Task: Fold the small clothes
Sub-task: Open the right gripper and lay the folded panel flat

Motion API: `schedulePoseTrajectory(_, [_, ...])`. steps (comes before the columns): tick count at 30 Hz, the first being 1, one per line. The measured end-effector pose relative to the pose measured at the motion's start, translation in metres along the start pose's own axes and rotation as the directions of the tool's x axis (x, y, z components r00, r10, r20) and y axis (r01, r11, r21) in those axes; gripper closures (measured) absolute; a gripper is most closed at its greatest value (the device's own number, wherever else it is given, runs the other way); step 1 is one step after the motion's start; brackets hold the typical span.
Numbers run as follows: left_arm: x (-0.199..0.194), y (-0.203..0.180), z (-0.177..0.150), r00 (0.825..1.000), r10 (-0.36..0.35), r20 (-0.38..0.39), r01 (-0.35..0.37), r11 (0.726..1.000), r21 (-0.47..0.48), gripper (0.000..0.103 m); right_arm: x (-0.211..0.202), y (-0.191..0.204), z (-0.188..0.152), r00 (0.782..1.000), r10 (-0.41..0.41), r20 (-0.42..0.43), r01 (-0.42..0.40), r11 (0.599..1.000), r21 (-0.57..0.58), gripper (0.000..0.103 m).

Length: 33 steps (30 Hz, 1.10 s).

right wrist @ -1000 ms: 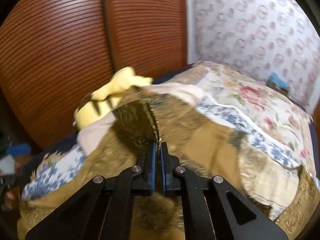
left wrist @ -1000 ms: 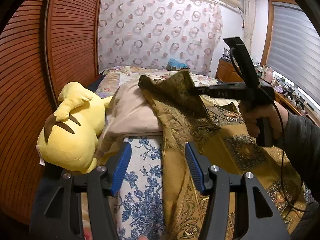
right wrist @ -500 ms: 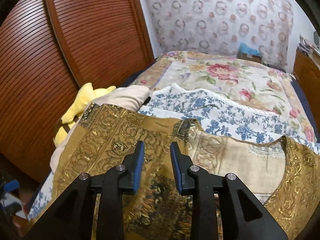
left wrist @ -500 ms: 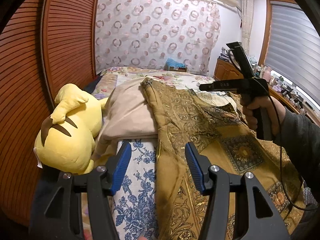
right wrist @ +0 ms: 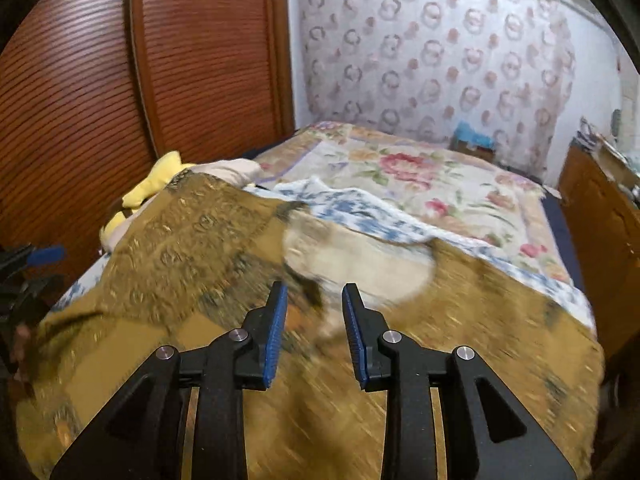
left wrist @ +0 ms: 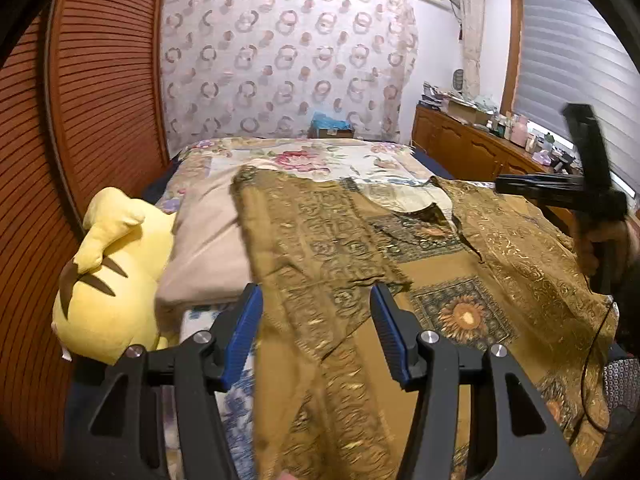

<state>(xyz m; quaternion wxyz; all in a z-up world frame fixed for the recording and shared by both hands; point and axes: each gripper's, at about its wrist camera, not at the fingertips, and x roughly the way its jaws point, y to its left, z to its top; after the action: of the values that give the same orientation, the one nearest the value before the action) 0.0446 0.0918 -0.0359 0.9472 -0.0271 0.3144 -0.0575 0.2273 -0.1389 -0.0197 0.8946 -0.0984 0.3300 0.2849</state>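
Observation:
A gold and brown patterned garment (left wrist: 344,264) lies spread over the bed; its left part reaches onto a beige pillow (left wrist: 204,248). It also shows in the right wrist view (right wrist: 192,240), with a pale lining at the neck opening (right wrist: 360,268). My left gripper (left wrist: 316,312) is open and empty above the garment's near edge. My right gripper (right wrist: 314,312) is open and empty, just above the neck area. In the left wrist view the right gripper's black body (left wrist: 560,190) is held at the right.
A yellow plush toy (left wrist: 108,280) lies at the bed's left edge beside the slatted wooden wardrobe (left wrist: 80,120). A blue-and-white cloth (right wrist: 360,212) and floral bedspread (right wrist: 420,176) lie beyond the garment. A wooden dresser (left wrist: 472,148) stands at the right.
The right gripper let go of the garment's corner, opened wider and drew back to the right. The garment's left part now lies flat. The left gripper shifted slightly.

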Motion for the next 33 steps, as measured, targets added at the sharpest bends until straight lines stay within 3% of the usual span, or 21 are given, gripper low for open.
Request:
schedulePoseTrajectory(3, [0.007, -0.013, 0.005, 1.000, -0.009, -0.005, 0.009, 1.000, 0.022, 0.048, -0.031, -0.023, -0.016, 0.999, -0.041, 0.023, 0.041, 0.999, 0.010, 0.069])
schedulePoseTrajectory(5, [0.012, -0.023, 0.009, 1.000, -0.017, -0.008, 0.018, 0.999, 0.038, 0.048, -0.047, -0.038, -0.028, 0.997, -0.066, 0.029, 0.066, 0.998, 0.022, 0.045])
schedulePoseTrajectory(6, [0.016, -0.028, 0.011, 1.000, -0.024, -0.012, 0.025, 0.999, 0.045, 0.048, -0.054, -0.045, -0.034, 0.996, -0.082, 0.029, 0.081, 0.996, 0.032, 0.044])
schedulePoseTrajectory(17, [0.064, -0.069, 0.013, 0.991, -0.063, -0.118, 0.075, 0.992, 0.105, 0.048, -0.099, -0.140, -0.104, 0.971, -0.236, -0.044, 0.240, 0.956, 0.168, 0.044])
schedulePoseTrajectory(22, [0.083, -0.070, 0.014, 0.985, -0.041, -0.166, 0.060, 0.991, 0.116, 0.048, -0.110, -0.184, -0.127, 0.955, -0.285, -0.080, 0.296, 0.929, 0.222, 0.044])
schedulePoseTrajectory(33, [0.110, -0.062, 0.011, 0.970, -0.007, -0.245, 0.031, 0.995, 0.095, 0.048, -0.099, -0.237, -0.158, 0.953, -0.252, -0.171, 0.297, 0.896, 0.331, 0.044])
